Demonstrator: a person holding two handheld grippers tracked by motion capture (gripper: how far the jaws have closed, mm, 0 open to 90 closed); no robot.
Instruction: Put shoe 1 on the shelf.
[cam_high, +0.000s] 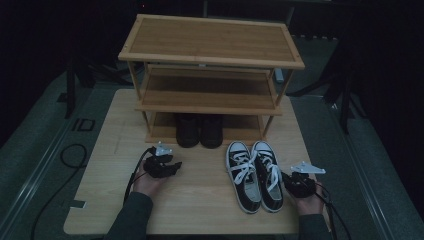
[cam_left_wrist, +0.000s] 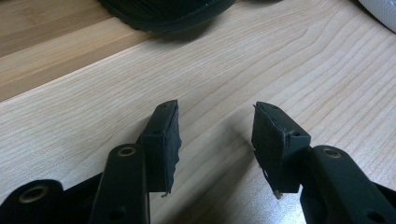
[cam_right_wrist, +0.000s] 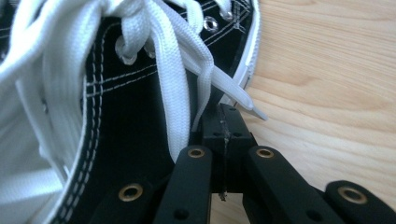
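R gripper (cam_right_wrist: 223, 122) is pressed together at the sneaker (cam_right_wrist: 116, 140) w/ a white lace (cam_right_wrist: 175, 112) beside its tips; L gripper (cam_left_wrist: 215, 135) spread over table (cam_left_wrist: 289, 60).

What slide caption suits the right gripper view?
Shut right gripper pinching a white lace of the black sneaker.
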